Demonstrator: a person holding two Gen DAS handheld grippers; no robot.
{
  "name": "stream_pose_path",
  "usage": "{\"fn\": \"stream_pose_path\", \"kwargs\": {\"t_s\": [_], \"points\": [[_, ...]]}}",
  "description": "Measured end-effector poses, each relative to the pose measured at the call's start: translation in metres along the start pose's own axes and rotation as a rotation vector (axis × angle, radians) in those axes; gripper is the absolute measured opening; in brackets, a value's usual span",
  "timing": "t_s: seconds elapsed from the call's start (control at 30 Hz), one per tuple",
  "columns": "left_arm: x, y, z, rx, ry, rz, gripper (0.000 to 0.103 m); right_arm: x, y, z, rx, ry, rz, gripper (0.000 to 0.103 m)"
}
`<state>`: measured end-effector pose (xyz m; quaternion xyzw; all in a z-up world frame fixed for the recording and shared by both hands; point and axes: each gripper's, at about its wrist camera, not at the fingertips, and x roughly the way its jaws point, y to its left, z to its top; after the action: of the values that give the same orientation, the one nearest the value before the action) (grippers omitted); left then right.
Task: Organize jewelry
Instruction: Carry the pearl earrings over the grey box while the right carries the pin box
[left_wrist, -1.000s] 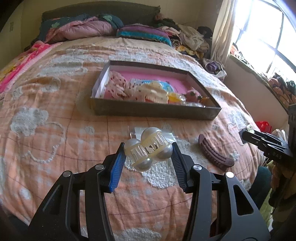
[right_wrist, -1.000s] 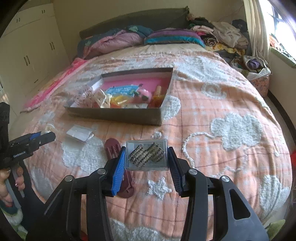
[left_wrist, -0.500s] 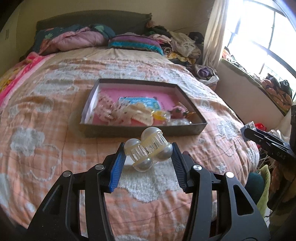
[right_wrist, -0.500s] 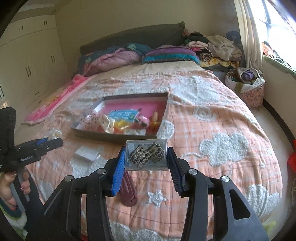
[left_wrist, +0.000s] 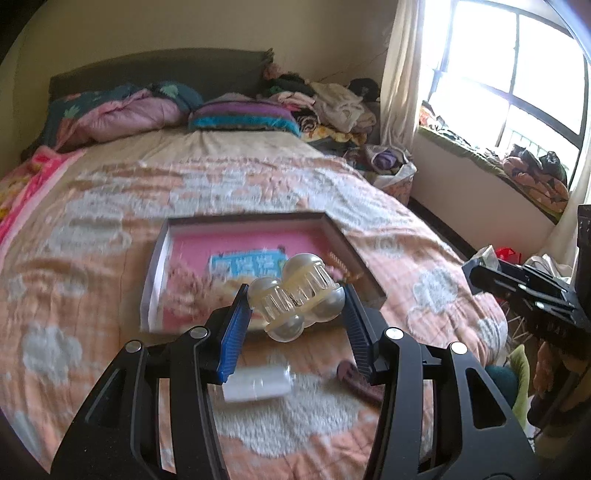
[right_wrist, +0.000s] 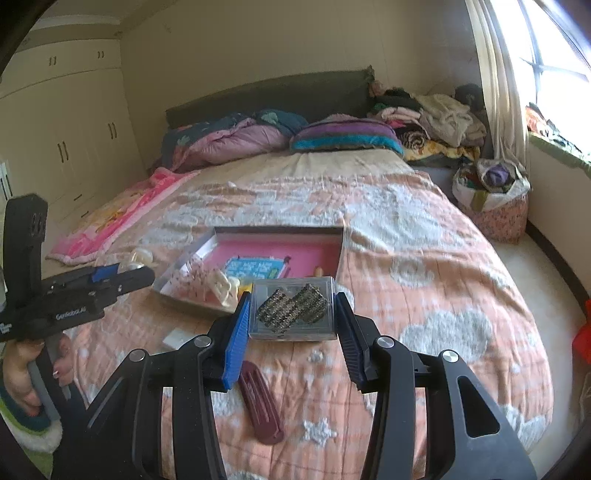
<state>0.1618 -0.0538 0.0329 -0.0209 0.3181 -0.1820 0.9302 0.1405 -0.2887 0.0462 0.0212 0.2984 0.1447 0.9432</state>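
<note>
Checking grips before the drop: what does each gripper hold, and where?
Left gripper clamps a pearl hair claw by its two ends. Right gripper clamps a clear earring box by its side walls.

Between the fingers, the hair claw (left_wrist: 295, 297) was cream with pearly balls; the earrings (right_wrist: 292, 305) glittered dark gold. Beyond them, the tray's lining (left_wrist: 240, 242) was pink; the bedspread (right_wrist: 424, 258) was peach with white clouds.

place: home bedroom | landmark: bed (right_wrist: 406, 229) with orange cloud-pattern bedspread | at its head: dark headboard (right_wrist: 280, 92), pillows (right_wrist: 343, 138), bundled quilt (right_wrist: 229, 142) | left of bed: built-in wardrobe (right_wrist: 70, 136) | right of bed: curtained window (left_wrist: 517, 74), heaped clothes (right_wrist: 439, 114), fabric basket (right_wrist: 495, 199) on floor
</note>
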Motion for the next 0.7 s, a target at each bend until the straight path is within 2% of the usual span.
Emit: {"fn": "stream_pose_path", "kwargs": {"t_s": [0.37, 0.7], "points": [[0.013, -0.009, 0.043, 0.073, -0.038, -0.010, 0.041, 0.008, 0.000, 0.040, -0.012, -0.061, -0.032, 0.043], [0.039, 0.013, 0.057, 0.052, -0.017, -0.006, 0.041, 0.025, -0.002, 0.063, -0.030, -0.073, -0.076, 0.043]]}}
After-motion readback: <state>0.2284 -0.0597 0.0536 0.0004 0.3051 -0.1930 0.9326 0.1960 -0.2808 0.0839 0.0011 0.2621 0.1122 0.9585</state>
